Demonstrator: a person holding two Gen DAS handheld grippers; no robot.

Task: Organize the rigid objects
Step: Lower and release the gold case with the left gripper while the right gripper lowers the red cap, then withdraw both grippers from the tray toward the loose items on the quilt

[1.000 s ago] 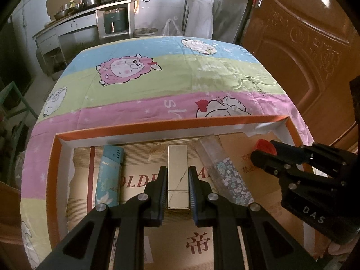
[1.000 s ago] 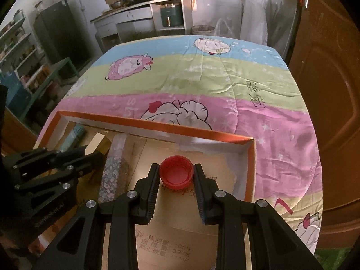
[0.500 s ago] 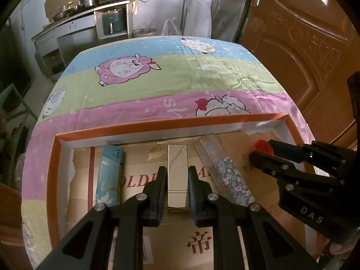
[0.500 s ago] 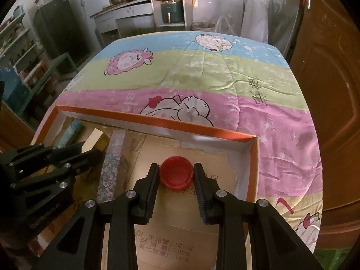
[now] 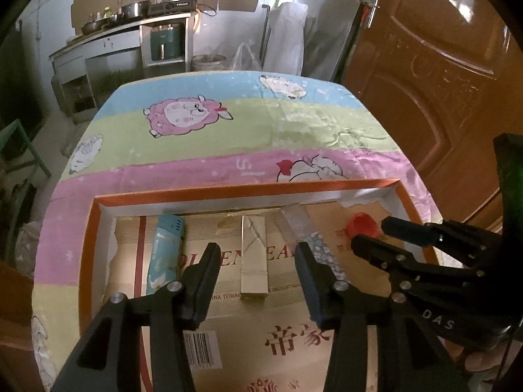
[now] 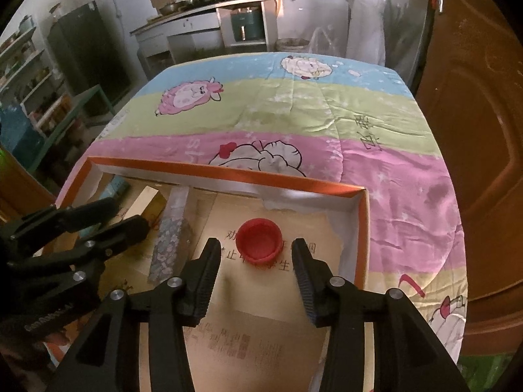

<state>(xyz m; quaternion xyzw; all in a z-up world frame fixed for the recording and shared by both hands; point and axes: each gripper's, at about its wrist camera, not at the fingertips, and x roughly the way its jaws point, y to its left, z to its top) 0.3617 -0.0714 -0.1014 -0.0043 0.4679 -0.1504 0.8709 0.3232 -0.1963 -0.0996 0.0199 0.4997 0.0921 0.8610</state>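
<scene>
Inside 1 shallow orange-edged box (image 5: 85, 245) on a striped cartoon-sheep blanket (image 5: 228, 137) lie 4 things in a row: 1 blue lighter (image 5: 165, 254), 1 gold bar-shaped pack (image 5: 254, 258), 1 floral tube (image 5: 310, 238) and 1 red bottle cap (image 6: 259, 239). 2 grippers hang over them. The left gripper (image 5: 258, 261) has just been opening, its jaws apart beside the gold pack, not touching. The right gripper (image 6: 256, 259) has also just been opening, jaws clear of the cap.
</scene>
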